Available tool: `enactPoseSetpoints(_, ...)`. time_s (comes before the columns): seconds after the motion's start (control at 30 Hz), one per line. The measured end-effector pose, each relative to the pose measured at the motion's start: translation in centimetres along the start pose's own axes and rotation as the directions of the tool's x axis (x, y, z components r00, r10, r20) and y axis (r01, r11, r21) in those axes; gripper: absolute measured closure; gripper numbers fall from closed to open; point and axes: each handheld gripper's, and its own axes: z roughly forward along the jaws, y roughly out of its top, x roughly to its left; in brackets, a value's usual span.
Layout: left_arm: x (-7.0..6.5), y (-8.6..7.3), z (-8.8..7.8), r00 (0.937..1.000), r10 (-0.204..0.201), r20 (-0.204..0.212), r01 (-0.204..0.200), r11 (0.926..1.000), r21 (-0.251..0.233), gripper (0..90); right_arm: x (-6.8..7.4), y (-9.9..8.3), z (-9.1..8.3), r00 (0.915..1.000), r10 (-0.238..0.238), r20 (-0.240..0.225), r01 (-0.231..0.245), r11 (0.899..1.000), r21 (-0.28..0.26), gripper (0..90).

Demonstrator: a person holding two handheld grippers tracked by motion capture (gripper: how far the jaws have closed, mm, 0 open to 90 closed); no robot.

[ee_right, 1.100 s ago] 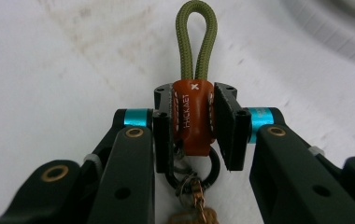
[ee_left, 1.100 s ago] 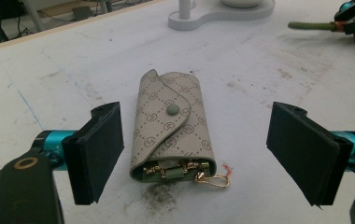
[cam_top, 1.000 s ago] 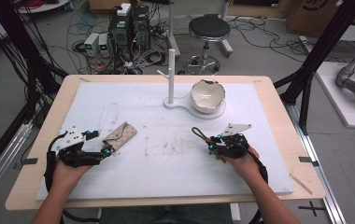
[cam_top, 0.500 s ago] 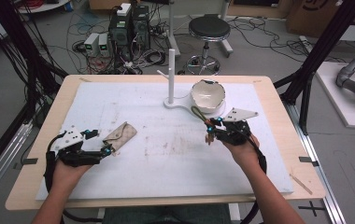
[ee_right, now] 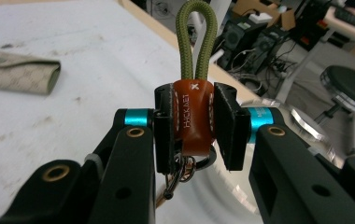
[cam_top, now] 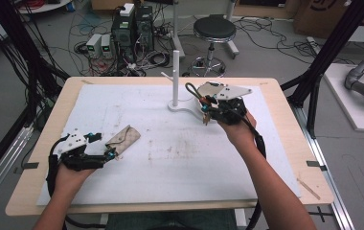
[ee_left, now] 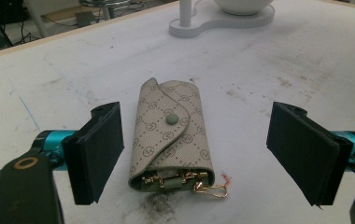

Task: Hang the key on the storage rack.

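Keychain work here: the right gripper is clamped on a brown leather key fob with an olive-green cord loop, metal rings dangling below it, held up near the white peg stand at the far middle of the wooden table. In the high view the right gripper sits just beside the stand's base, so this reads as the carry-to-hook step. Next move, I'd judge, calls for lining the loop up with the stand's short side peg. Over on the left, the left gripper is spread wide, jaws either side of the beige monogrammed snap-flap key pouch lying flat on the white mat, not touching it. Count: one fob, one pouch, one stand, two grippers.
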Motion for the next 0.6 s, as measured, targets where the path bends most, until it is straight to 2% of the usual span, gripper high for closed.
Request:
enactPoseSetpoints(0.1,0.1,0.0,0.0,1.0000,-0.001,-0.002,0.001,1.0000,0.002,18.7,-0.2,2.3,0.8,0.9989,-0.038,0.029,0.039,0.999,-0.013,71.7)
enactPoseSetpoints(0.13,0.1,0.0,0.0,1.0000,-0.001,-0.002,0.001,1.0000,0.002,18.7,-0.2,2.3,0.8,0.9989,-0.038,0.029,0.039,0.999,-0.013,71.7)
enactPoseSetpoints(0.17,0.1,0.0,0.0,1.0000,-0.002,-0.003,0.002,1.0000,0.001,18.7,-0.3,3.3,1.3,0.9984,-0.045,0.033,0.046,0.999,-0.017,71.7)
enactPoseSetpoints(0.2,0.1,0.0,0.0,1.0000,-0.003,-0.002,0.003,1.0000,0.001,18.7,-0.3,3.3,1.3,0.9984,-0.045,0.033,0.046,0.999,-0.017,71.7)
enactPoseSetpoints(0.23,0.1,0.0,0.1,1.0000,-0.003,-0.002,0.003,1.0000,0.002,18.7,-0.3,4.2,1.9,0.9974,-0.061,0.040,0.062,0.998,-0.024,71.7)
enactPoseSetpoints(0.27,0.1,0.0,0.1,1.0000,-0.003,-0.002,0.003,1.0000,0.002,18.7,-0.3,4.2,1.9,0.9974,-0.061,0.040,0.062,0.998,-0.024,71.7)
enactPoseSetpoints(0.3,0.2,0.0,0.1,1.0000,0.000,0.000,0.000,1.0000,0.005,18.7,-0.4,4.9,2.4,0.9978,-0.059,0.031,0.060,0.998,-0.035,71.7)
enactPoseSetpoints(0.37,0.2,0.0,0.2,1.0000,0.001,-0.001,-0.001,1.0000,0.007,18.7,-0.4,5.3,2.7,0.9977,-0.063,0.026,0.063,0.998,-0.023,71.7)
enactPoseSetpoints(0.5,0.3,0.0,0.1,1.0000,-0.001,-0.007,0.001,1.0000,0.003,18.7,0.0,6.2,3.9,0.9937,-0.101,0.049,0.101,0.995,-0.004,71.7)
enactPoseSetpoints(0.6,0.3,0.0,0.0,1.0000,-0.001,-0.009,0.001,1.0000,0.003,18.7,0.0,6.1,4.3,0.9941,-0.100,0.044,0.100,0.995,0.004,71.7)
